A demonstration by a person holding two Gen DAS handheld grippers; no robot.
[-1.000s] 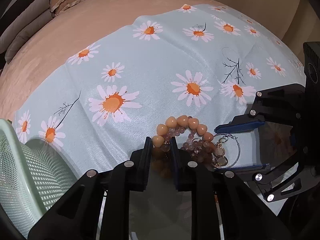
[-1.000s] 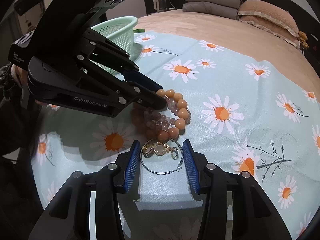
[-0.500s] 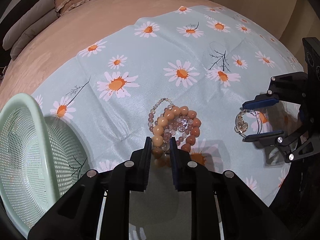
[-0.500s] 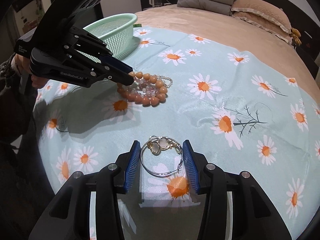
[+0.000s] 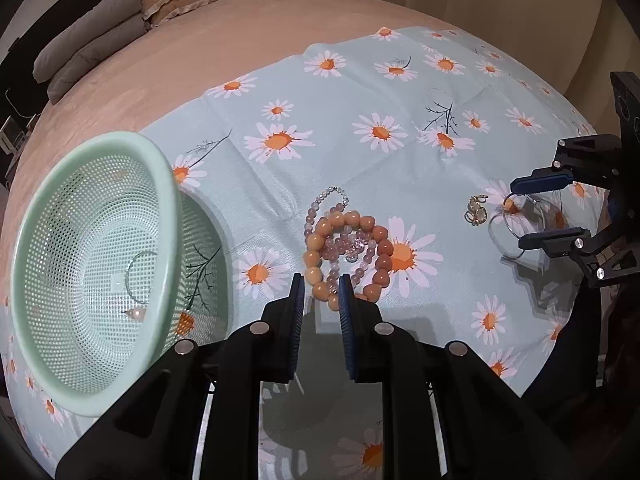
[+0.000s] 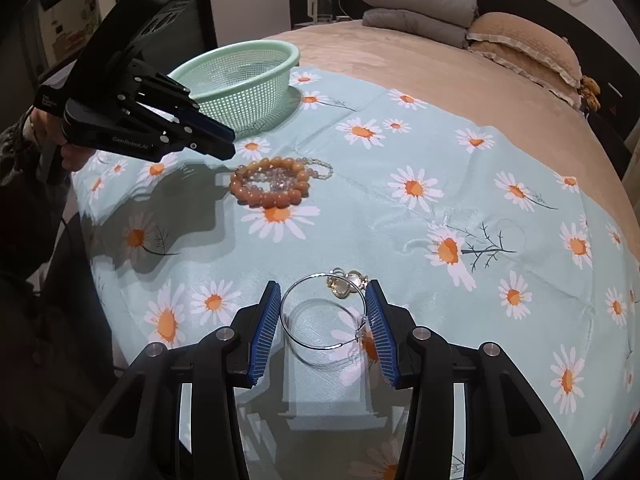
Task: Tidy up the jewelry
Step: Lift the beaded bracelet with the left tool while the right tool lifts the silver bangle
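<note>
My left gripper (image 5: 321, 280) (image 6: 233, 145) is shut on the near beads of an orange bead bracelet (image 5: 380, 236) (image 6: 276, 198). The rest of the bracelet lies on the daisy cloth (image 5: 360, 160). Pink beads (image 5: 340, 244) sit inside it, and a clear bead strand (image 5: 332, 192) trails away behind. My right gripper (image 6: 323, 284) (image 5: 520, 216) is shut on a silver hoop earring (image 6: 320, 347) (image 5: 506, 202), held just above the cloth. A gold charm (image 6: 344, 284) (image 5: 476, 211) sits at the hoop's far edge. The mint mesh basket (image 5: 168, 208) (image 6: 240, 46) stands left of the bracelets.
Inside the basket lie another hoop (image 5: 138, 276) and a small pale piece (image 5: 136, 312). The cloth covers part of a tan bed with pillows (image 6: 524, 40) and folded grey blankets (image 6: 420, 8). A person's hand (image 6: 72, 156) holds the left gripper at the cloth's left edge.
The two grippers have drawn apart. The right one has carried the hoop and charm away from the bracelets. The left one has pulled the bead bundle toward the basket, which now fills more of its view.
</note>
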